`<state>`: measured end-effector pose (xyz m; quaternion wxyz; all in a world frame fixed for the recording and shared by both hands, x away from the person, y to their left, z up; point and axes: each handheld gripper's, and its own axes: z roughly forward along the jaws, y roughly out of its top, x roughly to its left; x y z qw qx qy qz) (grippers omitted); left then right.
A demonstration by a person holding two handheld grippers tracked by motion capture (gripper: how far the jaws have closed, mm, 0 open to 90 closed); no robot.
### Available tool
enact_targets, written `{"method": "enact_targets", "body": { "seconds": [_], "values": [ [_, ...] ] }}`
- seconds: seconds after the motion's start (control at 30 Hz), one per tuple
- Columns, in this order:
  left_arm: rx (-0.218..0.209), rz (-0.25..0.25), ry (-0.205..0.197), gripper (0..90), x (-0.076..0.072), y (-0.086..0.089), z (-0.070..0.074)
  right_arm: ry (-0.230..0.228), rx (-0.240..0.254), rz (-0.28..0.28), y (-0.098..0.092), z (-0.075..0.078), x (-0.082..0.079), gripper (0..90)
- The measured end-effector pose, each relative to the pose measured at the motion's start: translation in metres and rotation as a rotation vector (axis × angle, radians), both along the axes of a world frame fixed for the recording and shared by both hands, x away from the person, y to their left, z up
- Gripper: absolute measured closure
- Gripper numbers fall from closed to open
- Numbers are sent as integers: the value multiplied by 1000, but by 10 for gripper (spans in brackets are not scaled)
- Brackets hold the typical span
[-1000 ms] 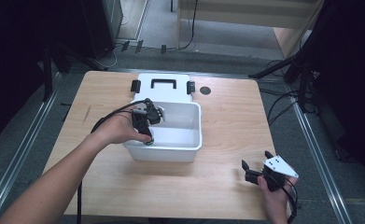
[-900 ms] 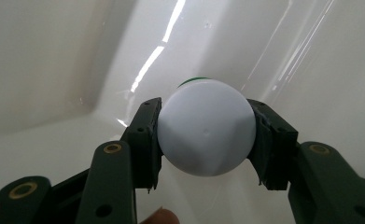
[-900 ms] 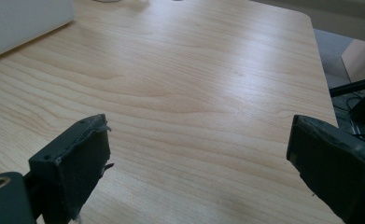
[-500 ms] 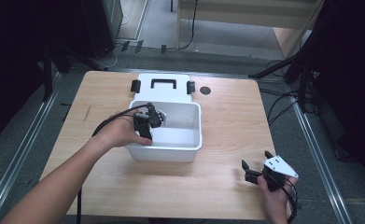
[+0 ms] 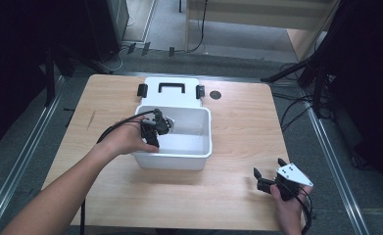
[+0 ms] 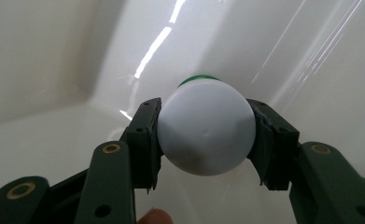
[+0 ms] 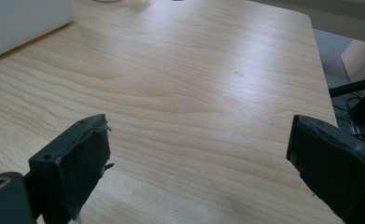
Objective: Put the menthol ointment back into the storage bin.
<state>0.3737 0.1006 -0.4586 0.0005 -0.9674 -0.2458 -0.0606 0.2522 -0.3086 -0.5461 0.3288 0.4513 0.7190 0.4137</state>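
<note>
A white plastic bin [image 5: 199, 152] stands in the middle of the wooden table, its lid [image 5: 168, 90] lying flat behind it. My left gripper [image 5: 160, 125] reaches over the bin's left rim, pointing into it. In the left gripper view that gripper [image 6: 207, 133] is shut on a round white cap [image 6: 207, 135] of a container with a green edge behind it, inside the bin [image 6: 54, 56]. My right gripper [image 5: 268, 172] rests near the table's front right edge with its jaws wide apart; in the right gripper view that gripper [image 7: 199, 154] has bare wood between its pads.
A small black disc [image 5: 215, 95] sits in the table top right of the lid. Black latches [image 5: 142, 90] flank the lid. Cables and dark stands lie on the floor beyond the table's right side. Table top [image 7: 194, 65] stretches ahead of the right gripper.
The left hand and its gripper have shifted slightly at the bin's left rim. The right hand has not moved.
</note>
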Motion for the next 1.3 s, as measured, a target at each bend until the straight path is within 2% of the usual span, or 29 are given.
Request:
{"method": "enact_targets", "body": {
  "seconds": [0.23, 0.37, 0.53, 0.63, 0.67, 0.7, 0.83, 1.03, 1.07, 1.2, 1.3],
  "values": [
    [-21, 19, 2, 489, 0, 1, 3, -1, 1, 1, 0, 0, 0, 63],
    [-26, 12, 8, 485, -1, 3, 5, 0, -1, 0, 0, 0, 0, 63],
    [-28, 26, 6, 406, -2, 2, 11, 0, -1, -1, 0, 0, 0, 63],
    [-44, 43, 13, 398, -2, 3, 18, 0, 0, 0, 0, 0, 0, 63],
    [-51, 51, 15, 351, -2, 4, 20, 0, 0, 0, 0, 0, 0, 63],
    [-55, 54, 19, 351, -2, 5, 22, 0, 0, 0, 0, 0, 0, 63],
    [-66, 73, -10, 230, -4, 8, 32, 1, -1, 0, 0, 0, 0, 63],
    [-111, 83, -3, 138, -6, 16, 49, 1, -1, 0, 0, 0, 0, 63],
    [-118, 70, 2, 85, -7, 19, 53, 1, 0, -1, 0, 0, 0, 63],
    [-150, 89, -2, 79, -10, 25, 61, 1, 0, -1, 0, 0, 0, 63],
    [-144, 94, -21, 69, -12, 30, 69, 2, 1, 0, 0, 0, 0, 63]
  ]
}}
